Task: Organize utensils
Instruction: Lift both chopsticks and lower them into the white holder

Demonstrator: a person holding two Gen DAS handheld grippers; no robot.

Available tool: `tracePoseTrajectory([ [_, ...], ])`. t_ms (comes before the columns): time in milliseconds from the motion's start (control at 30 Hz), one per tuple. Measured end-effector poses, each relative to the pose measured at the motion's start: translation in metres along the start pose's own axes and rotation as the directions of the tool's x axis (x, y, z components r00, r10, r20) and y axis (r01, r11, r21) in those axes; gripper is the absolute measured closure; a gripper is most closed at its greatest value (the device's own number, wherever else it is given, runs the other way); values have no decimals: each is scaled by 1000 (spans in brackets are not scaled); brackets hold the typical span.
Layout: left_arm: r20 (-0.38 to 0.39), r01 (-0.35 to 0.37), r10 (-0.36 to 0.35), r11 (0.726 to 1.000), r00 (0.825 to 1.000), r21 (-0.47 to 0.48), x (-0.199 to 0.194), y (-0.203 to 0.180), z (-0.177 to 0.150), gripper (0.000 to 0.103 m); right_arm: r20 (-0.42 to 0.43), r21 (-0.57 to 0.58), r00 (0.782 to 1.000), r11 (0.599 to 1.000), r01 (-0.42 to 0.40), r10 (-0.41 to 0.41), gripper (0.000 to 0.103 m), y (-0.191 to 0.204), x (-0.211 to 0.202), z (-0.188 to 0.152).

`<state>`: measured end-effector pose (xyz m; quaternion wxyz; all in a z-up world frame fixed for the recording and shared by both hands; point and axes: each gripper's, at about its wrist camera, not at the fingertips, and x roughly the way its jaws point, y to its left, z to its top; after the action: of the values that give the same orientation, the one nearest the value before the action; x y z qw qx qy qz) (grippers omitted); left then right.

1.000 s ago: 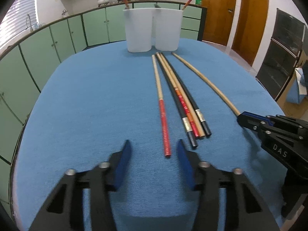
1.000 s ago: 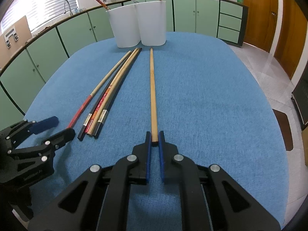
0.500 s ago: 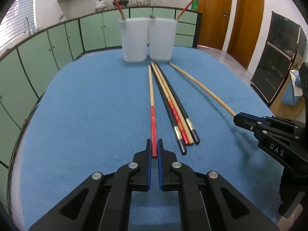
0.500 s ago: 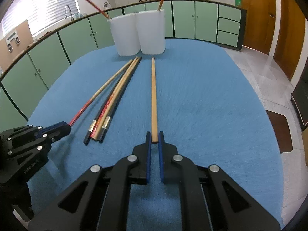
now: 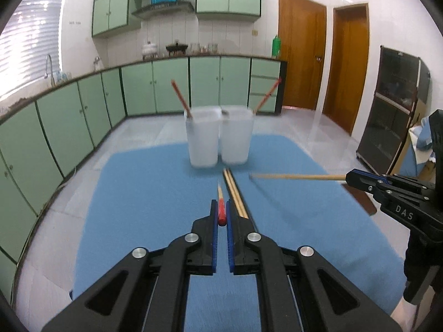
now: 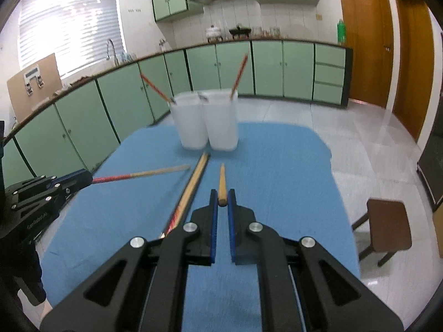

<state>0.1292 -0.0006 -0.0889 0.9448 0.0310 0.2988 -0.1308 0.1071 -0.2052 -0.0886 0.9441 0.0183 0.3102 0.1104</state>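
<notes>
My left gripper [image 5: 221,215] is shut on a red-handled chopstick [image 5: 221,210] and holds it raised above the blue table [image 5: 133,193], pointing at the cups; it also shows in the right wrist view [image 6: 138,174]. My right gripper [image 6: 222,197] is shut on a plain wooden chopstick [image 6: 221,185], also raised; it also shows in the left wrist view [image 5: 299,177]. Two white cups [image 5: 202,138] [image 5: 236,135] stand side by side at the table's far end, each with one red chopstick in it. Several chopsticks [image 5: 235,196] lie on the table between the grippers.
Green cabinets [image 5: 83,116] run along the left and back. A brown stool [image 6: 387,221] stands right of the table. A dark cabinet [image 5: 396,105] and wooden doors [image 5: 301,55] are at the right.
Both grippers have lifted their chopsticks off the table and tilted up towards the cups. One second ago the left gripper was open; it closed on the red-handled chopstick.
</notes>
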Motion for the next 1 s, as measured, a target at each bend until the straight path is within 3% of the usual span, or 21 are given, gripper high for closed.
tracePoseTrajectory([
  [200,74,-2,0,1000,997,22,-12,4,35,97,64,-24,998,999,-23,24,97,-1,-11,44],
  [667,122,30,-31,999,992,14,-8,14,75,98,67,-42,994,996,-81,84,97,-2,-2,114],
  [1000,224,32,-42,998,974,49,-22,13,121,98,154,-76,982,993,-96,106,97,-4,-15,171],
])
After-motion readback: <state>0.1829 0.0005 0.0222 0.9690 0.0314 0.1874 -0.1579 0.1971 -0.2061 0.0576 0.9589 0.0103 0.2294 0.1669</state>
